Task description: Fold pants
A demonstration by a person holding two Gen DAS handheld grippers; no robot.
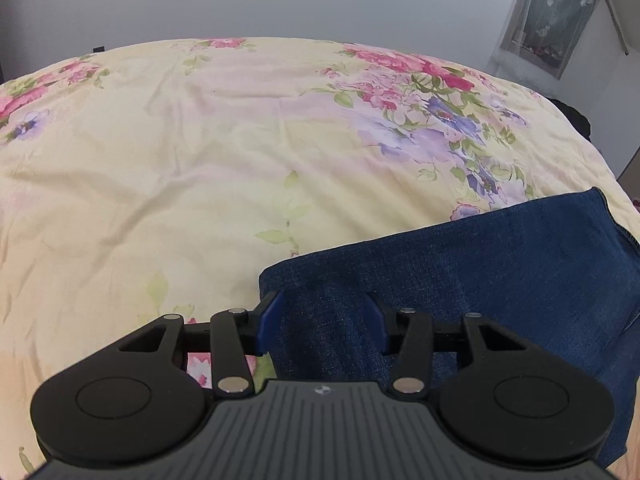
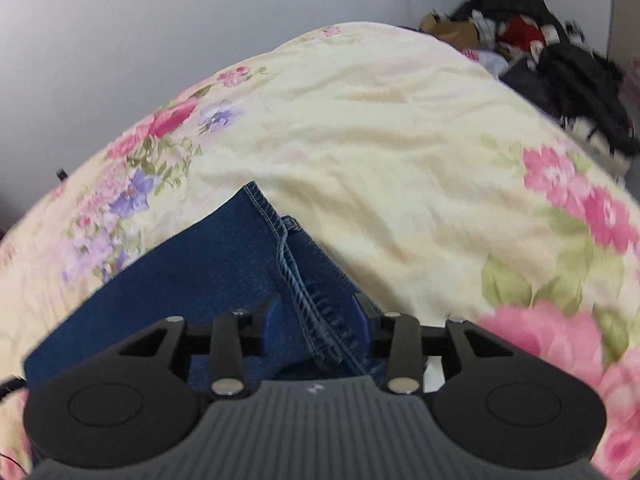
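Currently the dark blue denim pants lie folded on the pale yellow floral bedsheet, near its front edge and toward the front-right corner as the left wrist view shows it.

Left gripper: blue-tipped fingers spread wide, sitting low over the folded left end of the denim. Left finger sits at the fold edge, right finger over the fabric. Nothing pinched between them that I can see; contact with the cloth can't be told.

Right gripper: fingers also spread, straddling the stitched hem seam of the pants. The seam runs between the two fingers, but they are not closed on it. View is motion-blurred, so whether the tips touch the cloth is unclear.

In the right wrist view one hem corner points toward the middle of the bedsheet, with a second denim layer just beside it, partly under the top layer.

Beyond the far-right edge of the bed: a dark pile of bags and clothes against the white wall. Left view shows a lace-curtained window at upper right.
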